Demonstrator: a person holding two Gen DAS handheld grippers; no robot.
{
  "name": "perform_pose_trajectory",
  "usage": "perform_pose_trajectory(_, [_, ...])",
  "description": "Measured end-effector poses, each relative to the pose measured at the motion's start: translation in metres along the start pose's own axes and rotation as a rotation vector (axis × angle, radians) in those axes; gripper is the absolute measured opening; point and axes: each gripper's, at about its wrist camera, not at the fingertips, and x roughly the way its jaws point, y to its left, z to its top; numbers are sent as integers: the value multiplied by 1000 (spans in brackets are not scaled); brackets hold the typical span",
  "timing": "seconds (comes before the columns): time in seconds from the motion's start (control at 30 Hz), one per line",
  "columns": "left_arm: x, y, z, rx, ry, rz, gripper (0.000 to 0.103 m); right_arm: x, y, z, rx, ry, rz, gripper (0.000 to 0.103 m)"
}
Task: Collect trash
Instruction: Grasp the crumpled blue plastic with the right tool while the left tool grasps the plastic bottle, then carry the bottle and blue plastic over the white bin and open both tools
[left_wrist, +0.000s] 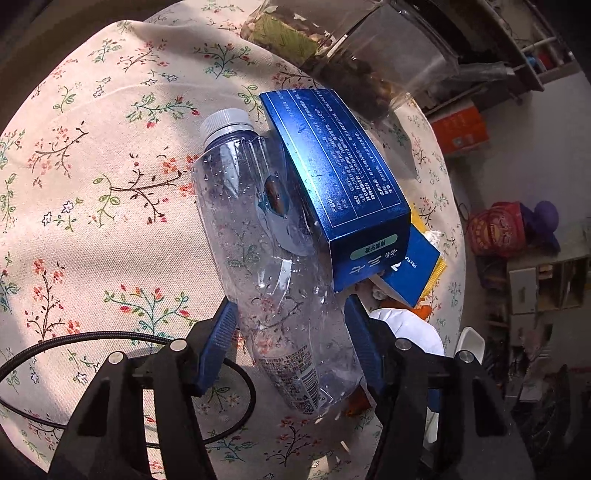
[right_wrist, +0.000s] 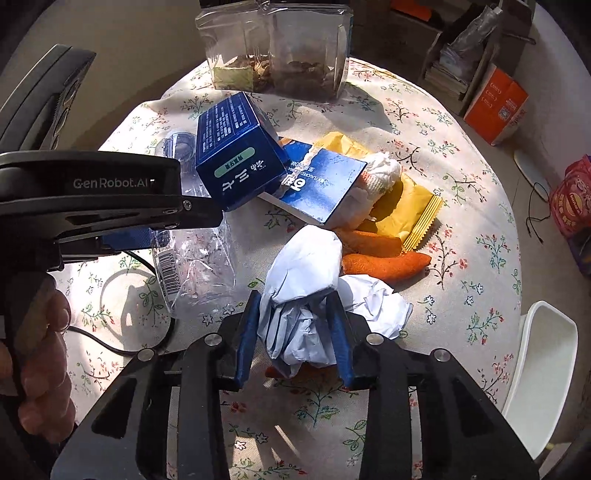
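Observation:
My left gripper (left_wrist: 290, 314) is shut on a clear empty plastic bottle (left_wrist: 266, 251) with a white cap, gripping its lower body above the table. A blue carton (left_wrist: 340, 177) leans against the bottle. My right gripper (right_wrist: 293, 306) is shut on a crumpled pale blue paper wad (right_wrist: 303, 273). In the right wrist view the bottle (right_wrist: 195, 266) and left gripper body show at left, the blue carton (right_wrist: 236, 155) behind. A torn blue box (right_wrist: 317, 184), yellow wrapper (right_wrist: 402, 206), orange peels (right_wrist: 384, 264) and white crumpled paper (right_wrist: 373, 302) lie nearby.
A round table with floral cloth (right_wrist: 461, 229) holds a clear bin (right_wrist: 277, 48) with scraps at the far edge. A black cable (left_wrist: 129, 338) loops on the cloth. A white chair (right_wrist: 539, 369) stands at right; an orange box (right_wrist: 495, 107) and shelves lie beyond.

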Motion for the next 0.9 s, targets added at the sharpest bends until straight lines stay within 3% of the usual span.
perform_pose_trajectory(0.1, [-3,2,-2,-11,-3,-21,53,-10,-9,1,53,-13,48,32])
perform_pose_trajectory(0.13, [-5,3,-3,-11,-7,-27,46,-13,-11,1,71,-17,62,32])
perform_pose_trajectory(0.37, [-14,6,-5,-3,-22,-9,45,-29,-25,5,134,-51,108,32])
perform_pose_trajectory(0.5, [-24,0,-9,29,-38,9,40,-35,-27,5,135,-64,108,32])
perform_pose_trajectory(0.73, [-38,-12,-20,70,-53,19,40,-41,-32,4,149,-79,101,32])
perform_pose_trajectory(0.9, [-51,-24,-33,141,-97,74,40,-52,-33,3,146,-100,114,32])
